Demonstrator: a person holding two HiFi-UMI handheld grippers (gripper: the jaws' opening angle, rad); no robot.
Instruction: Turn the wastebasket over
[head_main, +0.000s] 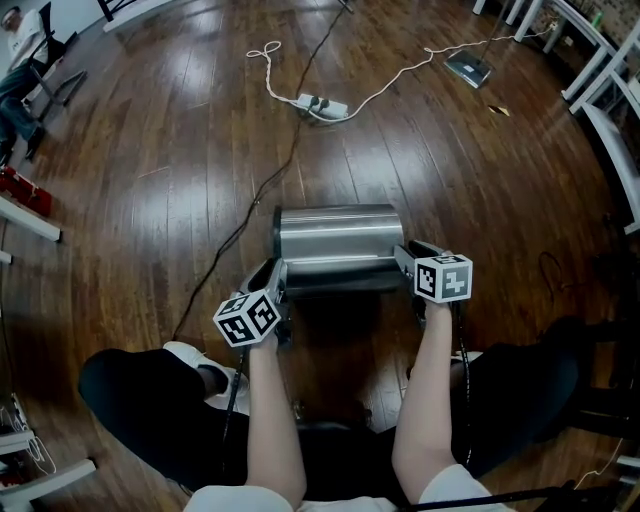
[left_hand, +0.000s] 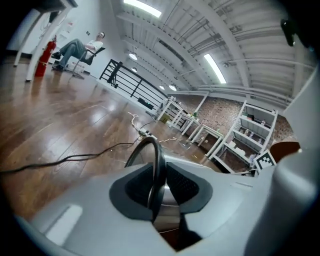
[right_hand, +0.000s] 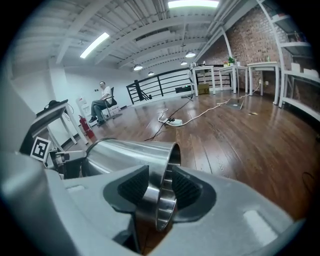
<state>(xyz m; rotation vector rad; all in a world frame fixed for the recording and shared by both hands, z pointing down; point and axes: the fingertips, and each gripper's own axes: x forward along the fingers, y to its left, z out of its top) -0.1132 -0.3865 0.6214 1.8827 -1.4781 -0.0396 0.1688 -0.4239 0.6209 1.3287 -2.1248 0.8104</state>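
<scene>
Head view: one bin (head_main: 338, 240) lies sideways on the floor (head_main: 150, 150), with two tongs at its ends, left tongs (head_main: 278, 275) and right tongs (head_main: 405, 258). Left gripper view: the left tongs pinch its dark rim (left_hand: 156, 160). Right gripper view: the right tongs pinch its steel edge (right_hand: 161, 200); I judge it mid-turn, and next both wrists must roll together.

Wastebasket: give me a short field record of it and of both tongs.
object: steel wastebasket
pose: on its side, long axis running left to right in the head view
left tongs: shut on its dark left-end rim
right tongs: shut on the wall at its open right end, one pad inside, one outside
surface: wooden floor; whether it touches cannot be told
nearby: power strip, farther off
</scene>
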